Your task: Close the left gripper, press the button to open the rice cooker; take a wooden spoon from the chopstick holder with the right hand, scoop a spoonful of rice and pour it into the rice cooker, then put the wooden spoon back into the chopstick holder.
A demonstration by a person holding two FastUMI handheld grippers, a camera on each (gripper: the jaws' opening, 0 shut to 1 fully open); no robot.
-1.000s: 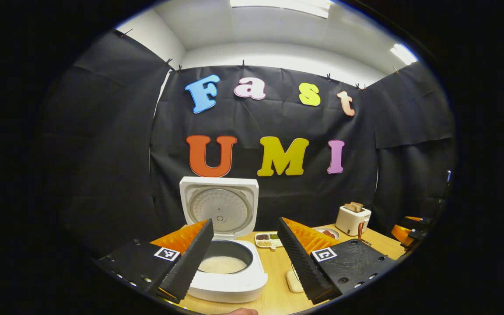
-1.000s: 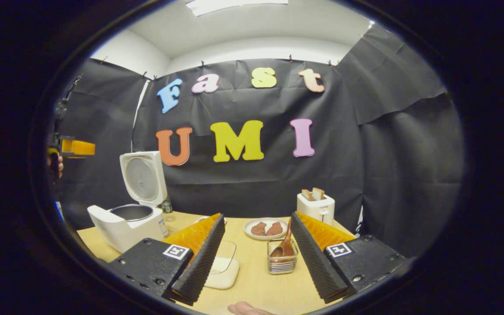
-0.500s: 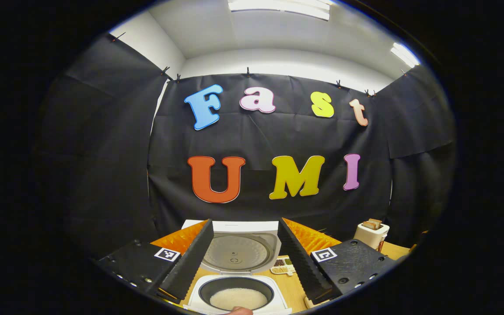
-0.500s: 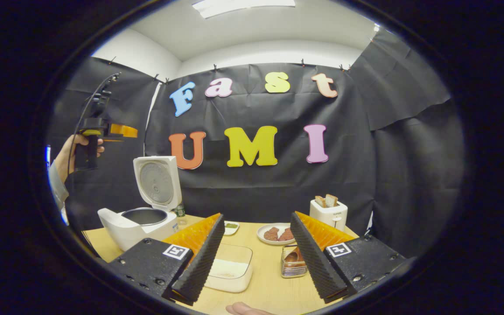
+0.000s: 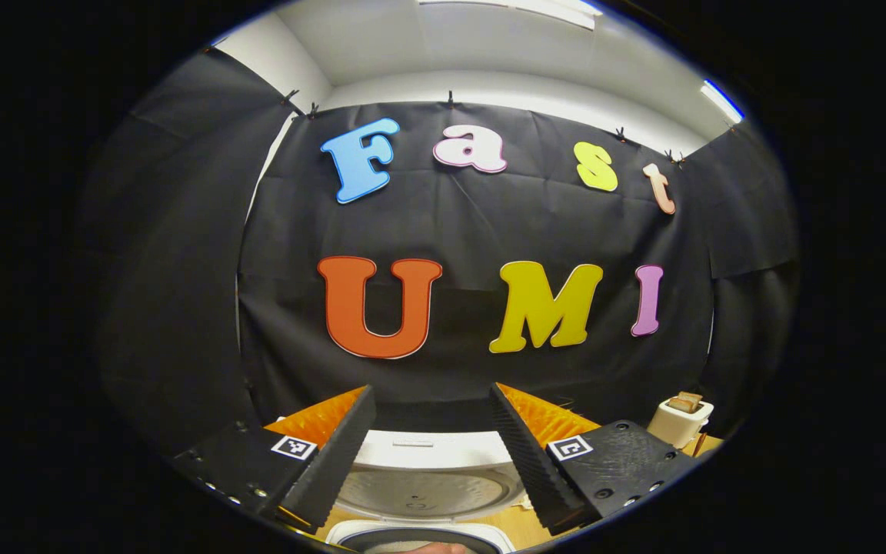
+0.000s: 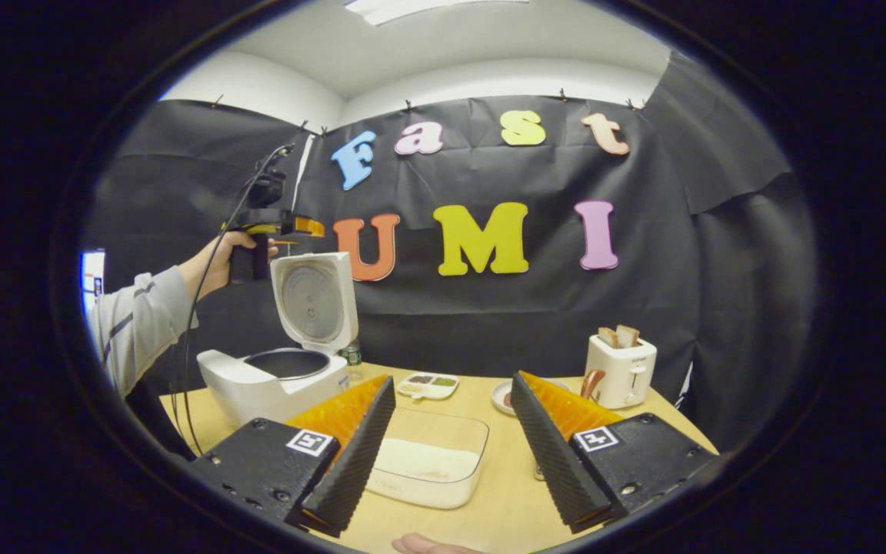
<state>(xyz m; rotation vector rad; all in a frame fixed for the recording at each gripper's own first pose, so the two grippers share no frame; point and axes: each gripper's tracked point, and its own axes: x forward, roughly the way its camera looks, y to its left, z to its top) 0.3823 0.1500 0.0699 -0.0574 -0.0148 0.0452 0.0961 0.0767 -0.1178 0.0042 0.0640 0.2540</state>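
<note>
The right tongs (image 6: 447, 427) stand apart with nothing between them, their ribbed inner faces angled outward over the pale wood-grain surface (image 6: 501, 492). Just ahead of them, between the fingers, sits a clear rounded-rectangle container (image 6: 429, 467) with a low layer of white rice in its bottom. Behind the right finger, the curved brown handle of the wooden spoon (image 6: 591, 380) rises; the holder it stands in is hidden by that finger. Beyond that is a boxy cream toaster (image 6: 620, 372) with two slices sticking up, and straight ahead a small divided dish (image 6: 428, 385) of grains. To the left of the right tongs stands the glossy white rice cooker (image 6: 272, 382), lid upright, dark round pot showing. Above it a hand (image 6: 221, 260) in a grey sleeve holds the left tongs (image 6: 298, 226), seen side-on here.

The left tongs (image 5: 431, 419) are also apart and empty. Below and between them lies the cooker's raised lid, with its dimpled metal disc, and the pot's rim at the bottom edge.
</note>
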